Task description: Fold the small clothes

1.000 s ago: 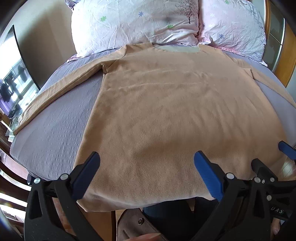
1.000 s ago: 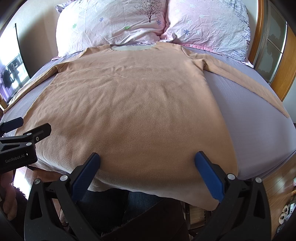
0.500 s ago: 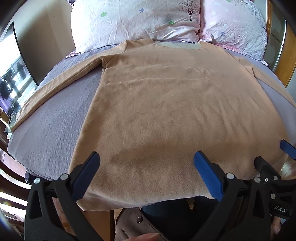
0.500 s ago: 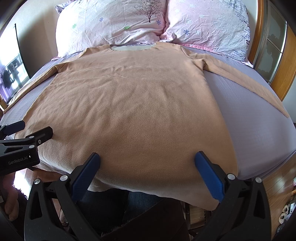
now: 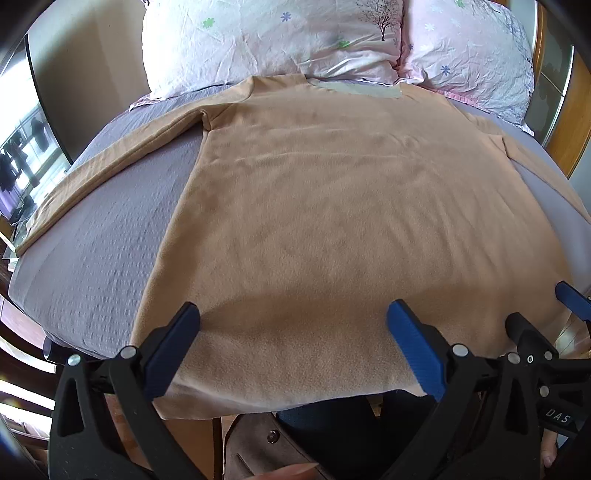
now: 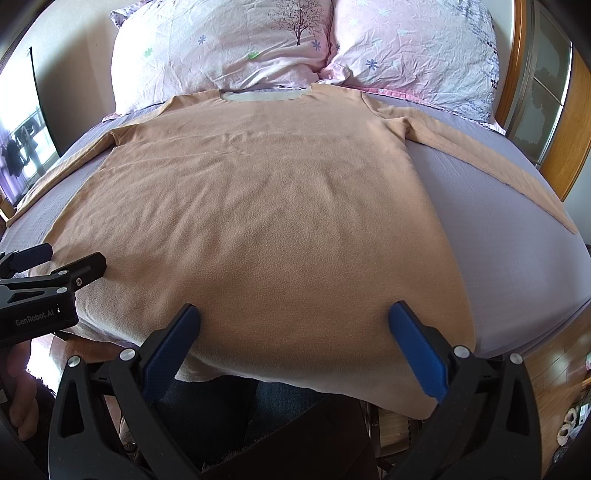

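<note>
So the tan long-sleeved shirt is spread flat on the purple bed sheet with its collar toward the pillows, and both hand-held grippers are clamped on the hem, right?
Not quite. Both wrist views show the left hand-held gripper and right hand-held gripper open, holding nothing. The tan long-sleeved shirt does lie flat on the purple bed sheet, collar toward the floral pillows.

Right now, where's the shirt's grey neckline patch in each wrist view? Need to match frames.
Left wrist: grey neckline patch sits top centre-right, just below the seam between the two pillows.
Right wrist: grey neckline patch sits top centre-left, below the tree-print pillow.
Shared landmark: the tree print on the pillow, directly above the patch in both.
</note>
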Action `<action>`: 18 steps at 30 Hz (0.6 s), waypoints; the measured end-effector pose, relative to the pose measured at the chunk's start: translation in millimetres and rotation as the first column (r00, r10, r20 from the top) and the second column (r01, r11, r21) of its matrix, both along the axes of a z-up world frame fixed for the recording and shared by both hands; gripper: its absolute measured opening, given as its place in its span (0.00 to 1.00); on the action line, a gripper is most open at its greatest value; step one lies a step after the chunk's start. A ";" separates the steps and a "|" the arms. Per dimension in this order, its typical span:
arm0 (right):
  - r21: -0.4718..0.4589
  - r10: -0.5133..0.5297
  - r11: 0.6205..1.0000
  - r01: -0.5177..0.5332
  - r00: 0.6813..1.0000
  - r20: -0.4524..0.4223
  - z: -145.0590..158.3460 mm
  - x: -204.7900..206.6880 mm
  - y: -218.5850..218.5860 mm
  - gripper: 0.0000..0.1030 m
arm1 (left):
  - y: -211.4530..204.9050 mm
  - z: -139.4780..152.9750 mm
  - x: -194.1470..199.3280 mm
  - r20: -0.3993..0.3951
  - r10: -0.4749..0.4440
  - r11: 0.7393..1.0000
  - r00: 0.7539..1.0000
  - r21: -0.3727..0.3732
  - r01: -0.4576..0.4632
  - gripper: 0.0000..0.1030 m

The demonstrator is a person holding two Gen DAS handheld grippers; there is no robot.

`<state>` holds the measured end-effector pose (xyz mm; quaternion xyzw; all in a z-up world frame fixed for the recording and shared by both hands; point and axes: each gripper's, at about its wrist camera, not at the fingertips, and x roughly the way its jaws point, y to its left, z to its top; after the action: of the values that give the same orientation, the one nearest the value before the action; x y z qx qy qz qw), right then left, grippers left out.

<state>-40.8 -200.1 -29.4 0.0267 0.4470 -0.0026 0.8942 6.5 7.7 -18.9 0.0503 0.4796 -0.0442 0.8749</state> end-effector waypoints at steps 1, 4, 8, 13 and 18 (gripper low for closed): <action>0.000 0.000 1.000 0.000 1.000 0.000 0.0 0.1 -0.1 0.99 | 0.4 0.0 -0.1 0.000 0.000 1.000 1.000 -0.002 0.000 0.98; 0.000 0.000 1.000 0.000 1.000 0.000 0.1 0.0 0.0 0.99 | -0.2 0.0 0.1 0.003 0.001 1.000 1.000 0.008 -0.001 0.98; 0.000 0.000 1.000 0.000 1.000 0.001 0.2 0.0 0.0 0.99 | -0.7 0.0 -0.2 0.001 0.002 1.000 1.000 0.014 -0.002 0.98; 0.019 0.028 0.999 -0.029 0.998 0.050 0.7 4.1 -2.5 0.99 | -1.5 0.7 0.0 0.000 0.002 1.000 1.000 0.005 -0.002 0.98; 0.167 -0.072 0.985 0.045 0.984 0.163 24.3 10.8 -64.8 0.99 | 0.7 0.2 1.4 -0.006 -0.019 1.000 1.000 -0.003 0.019 0.98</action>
<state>-30.0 -264.9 -5.1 0.1129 0.3677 0.0098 0.9230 7.9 8.4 -18.7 0.0535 0.4818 -0.0533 0.8730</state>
